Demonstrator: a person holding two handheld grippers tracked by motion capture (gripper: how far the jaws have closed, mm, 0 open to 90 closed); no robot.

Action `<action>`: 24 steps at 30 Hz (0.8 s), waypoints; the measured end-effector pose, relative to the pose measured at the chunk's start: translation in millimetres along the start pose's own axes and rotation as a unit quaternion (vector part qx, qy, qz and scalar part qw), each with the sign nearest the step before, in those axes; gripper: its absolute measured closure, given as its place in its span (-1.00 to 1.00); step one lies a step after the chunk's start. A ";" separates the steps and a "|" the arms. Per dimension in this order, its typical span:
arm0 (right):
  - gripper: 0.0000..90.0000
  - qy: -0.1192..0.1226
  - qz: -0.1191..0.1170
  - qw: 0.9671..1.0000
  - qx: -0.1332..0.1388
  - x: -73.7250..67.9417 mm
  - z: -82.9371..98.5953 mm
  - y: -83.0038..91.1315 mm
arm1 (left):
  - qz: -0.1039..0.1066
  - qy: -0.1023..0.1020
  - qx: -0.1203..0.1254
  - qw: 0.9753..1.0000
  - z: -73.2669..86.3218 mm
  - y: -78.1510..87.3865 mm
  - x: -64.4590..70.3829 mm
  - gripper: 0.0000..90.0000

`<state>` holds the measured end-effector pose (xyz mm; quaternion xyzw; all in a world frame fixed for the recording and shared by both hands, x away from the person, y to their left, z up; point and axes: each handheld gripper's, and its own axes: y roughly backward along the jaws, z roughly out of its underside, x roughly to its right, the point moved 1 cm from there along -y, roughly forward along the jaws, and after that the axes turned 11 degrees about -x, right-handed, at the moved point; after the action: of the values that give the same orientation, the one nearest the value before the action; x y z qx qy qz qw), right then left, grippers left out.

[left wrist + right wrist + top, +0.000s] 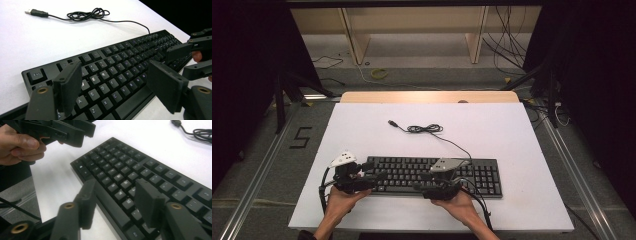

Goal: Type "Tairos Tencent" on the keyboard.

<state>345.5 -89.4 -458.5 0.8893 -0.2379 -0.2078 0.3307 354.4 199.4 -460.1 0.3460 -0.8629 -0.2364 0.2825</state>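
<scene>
keyboard (432,176): black all over, keys marked with white letters, lying under both claws
keyboard cable (426,129): black, coiled far beyond the claws, silver plug tip
left gripper (113,86): black jaws, brass-coloured rivets
right gripper (117,202): black jaws, brass-coloured rivets, grey top plate
table top (362,130): plain white around the claws, pale wood far edge

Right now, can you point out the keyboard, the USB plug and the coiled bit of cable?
keyboard (482,176), high view, on its number pad at the right end.
USB plug (39,12), left gripper view, on the plug's black body.
coiled cable (425,129), high view, on the middle of the bundle.
</scene>
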 end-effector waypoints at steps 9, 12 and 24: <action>0.56 0.007 -0.004 1.000 -0.009 -4.1 -4.5 -9.2 | 0.002 -0.005 0.000 1.000 2.6 2.1 2.1 -0.37; 0.66 0.010 -0.005 1.000 -0.014 -5.3 -4.9 -12.0 | 0.003 -0.005 0.000 1.000 3.6 3.3 2.4 -0.37; 0.97 0.016 -0.001 0.999 -0.035 -6.1 -5.2 -24.5 | 0.001 -0.007 0.000 1.000 6.8 6.0 2.5 -0.38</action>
<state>350.4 -67.1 -470.4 0.8808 -0.2239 -0.2017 0.3653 345.7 202.9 -460.6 0.3430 -0.8654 -0.2388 0.2764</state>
